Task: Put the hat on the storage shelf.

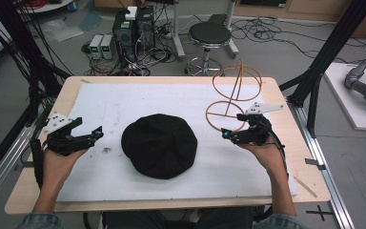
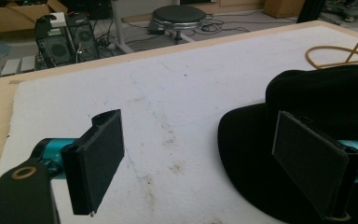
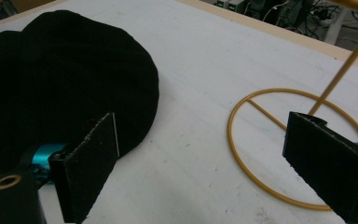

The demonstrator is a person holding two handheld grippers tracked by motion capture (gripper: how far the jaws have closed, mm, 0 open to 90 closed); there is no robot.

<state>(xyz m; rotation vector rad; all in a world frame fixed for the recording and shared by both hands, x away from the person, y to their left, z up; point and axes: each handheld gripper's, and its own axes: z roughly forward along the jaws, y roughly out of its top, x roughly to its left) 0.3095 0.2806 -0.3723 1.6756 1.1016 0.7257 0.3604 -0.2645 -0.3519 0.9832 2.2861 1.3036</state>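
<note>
Looking down from the high view, we saw a soft, round black fabric cap (image 1: pixel 159 145) lying flat near the middle of a white foam sheet (image 1: pixel 124 102) that covered most of the pale wooden counter (image 1: pixel 66 90). Bare sheet lay open on every side of the cap, widest toward the far edge and to the left.

Our left gripper (image 1: pixel 86 135) hovered left of the cap, apart from it, with its jaws spread wide and nothing between them. In the left gripper view (image 2: pixel 200 163) one jaw stood over stained white sheet and the other in front of the cap's near rim; we could not tell whether that one touched the fabric.

Our right gripper (image 1: pixel 230 132) sat right of the cap, just beside the ring base of a golden wire stand (image 1: pixel 231 93) that rose near the far right corner. Its jaws were also released and empty. In the right gripper view (image 3: pixel 214 163) open sheet showed between them, with the cap on one side and the stand's ring on the other.

On the floor beyond the counter's far edge stood a black round stool (image 1: pixel 209 34) and computer towers (image 1: pixel 133 31).
</note>
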